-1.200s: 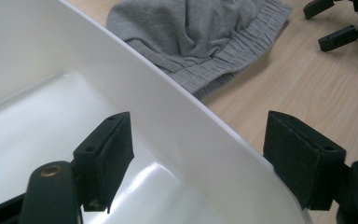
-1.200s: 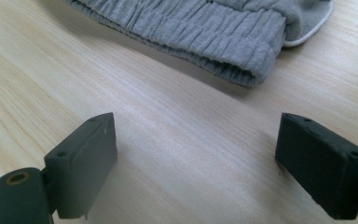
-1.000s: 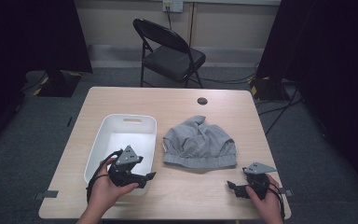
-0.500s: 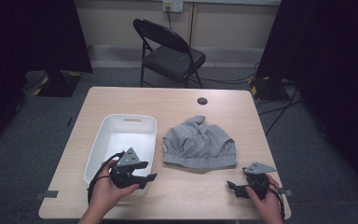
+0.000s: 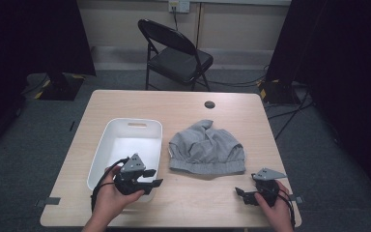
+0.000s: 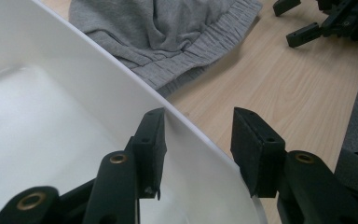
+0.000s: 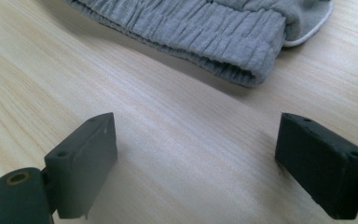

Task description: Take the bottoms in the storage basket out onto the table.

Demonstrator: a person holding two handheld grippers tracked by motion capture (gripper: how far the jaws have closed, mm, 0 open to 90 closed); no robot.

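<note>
Two jaws of your left gripper (image 6: 198, 140) straddle the near right wall of the white plastic bin (image 6: 121, 88): one sits inside, one outside, and they have just been closing, but a gap shows beside each pad, so nothing is clamped yet. Finish the squeeze squarely on the rim, seated deep enough that the thin wall does not slip out, and keep the wrist level so the bin drags flat instead of tipping.

Seen from above, the bin (image 5: 107, 145) sits on the left half of the table (image 5: 183, 104), its near end close to the front edge where your left hand holds the gripper (image 5: 140, 176). The grey sweatshirt (image 5: 207, 147) lies bunched just right of it, near but apart. Your right gripper (image 5: 244, 194) rests by the front right corner with its jaws wide apart and empty, the sweatshirt's ribbed hem (image 7: 205, 32) a short way ahead.

Bare wood runs behind the bin toward the far edge, broken by a small dark cable hole (image 5: 209, 104). Little room remains toward the front and left edges, so slide away from those. A folding chair (image 5: 176, 55) stands beyond the far edge.
</note>
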